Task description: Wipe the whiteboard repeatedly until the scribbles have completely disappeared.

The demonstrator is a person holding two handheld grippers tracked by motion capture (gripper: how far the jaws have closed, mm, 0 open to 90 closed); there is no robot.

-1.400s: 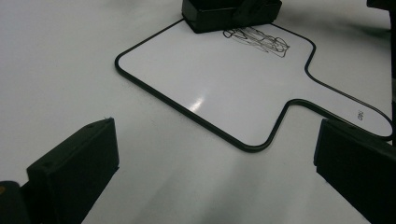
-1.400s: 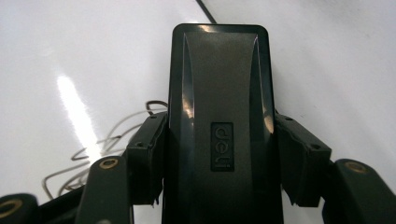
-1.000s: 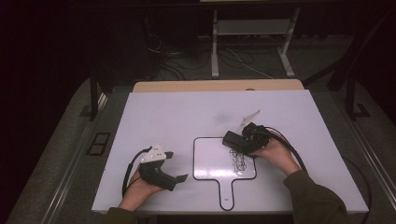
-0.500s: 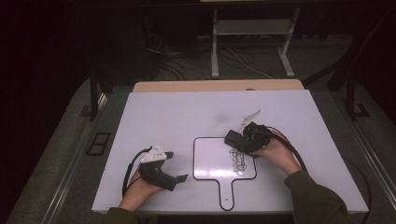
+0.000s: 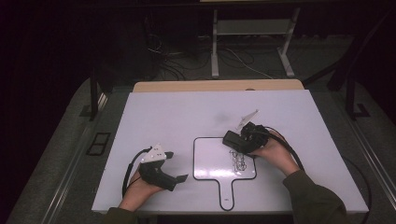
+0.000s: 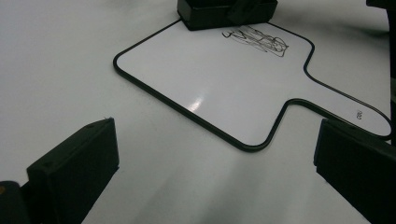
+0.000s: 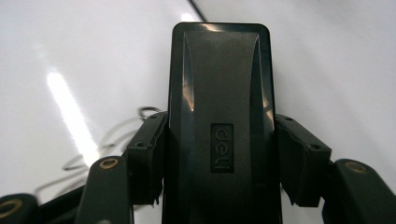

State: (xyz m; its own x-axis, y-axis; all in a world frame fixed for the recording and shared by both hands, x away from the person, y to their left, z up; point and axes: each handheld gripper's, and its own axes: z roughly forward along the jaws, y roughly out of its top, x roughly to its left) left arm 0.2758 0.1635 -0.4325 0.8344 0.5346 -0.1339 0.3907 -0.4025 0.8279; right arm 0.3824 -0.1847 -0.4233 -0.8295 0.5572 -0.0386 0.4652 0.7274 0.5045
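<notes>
Right tool [image 7: 219, 154] clamps one eraser [image 7: 219, 116] over one whiteboard [image 5: 210, 161].

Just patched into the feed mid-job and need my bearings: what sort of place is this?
Probably a lab or studio recording bay, not a home. A white worktable stands in a dark room, cables trail across the grey floor behind it, and a small handled whiteboard lies on the table.
</notes>
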